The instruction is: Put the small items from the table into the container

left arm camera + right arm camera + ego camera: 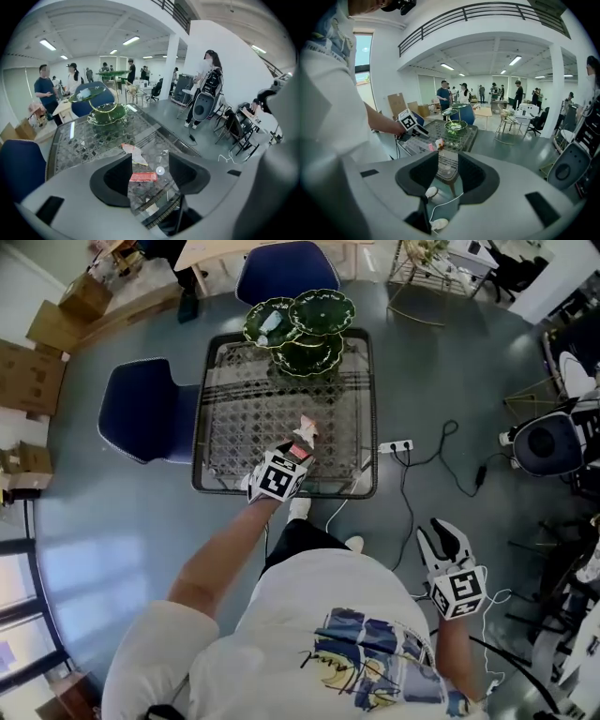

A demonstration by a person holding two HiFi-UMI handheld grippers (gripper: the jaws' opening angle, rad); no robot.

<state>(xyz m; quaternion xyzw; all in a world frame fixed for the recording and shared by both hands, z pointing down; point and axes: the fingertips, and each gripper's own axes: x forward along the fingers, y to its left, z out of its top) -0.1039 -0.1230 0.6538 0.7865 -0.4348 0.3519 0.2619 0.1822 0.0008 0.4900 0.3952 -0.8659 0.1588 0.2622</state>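
Okay, left gripper point(296, 454) is low over the near edge of the table point(234, 399), fingers point(117, 180) apart, nothing pinched. The red packet point(143, 176) lies flat on the glass straight ahead, seen in the gap between the fingers and a bit nearer the left one. Its long axis runs finger to finger, so closing as it stands would probably catch it end-on, and a wrist roll looks needed first. The pale wrapper point(134, 153) is just beyond it, and a small round disc point(160, 171) is just right of the packet.

The right gripper point(441, 542) is well apart, off the table over the floor, fingers open and empty, so the left is clearly the nearer hand. The green stand point(305, 329) sits at the table's far end, well beyond the items.

Counts: one red packet, one pale wrapper, one disc, three dishes on one stand. All three small items are on the table, none in the stand as far as I can tell.
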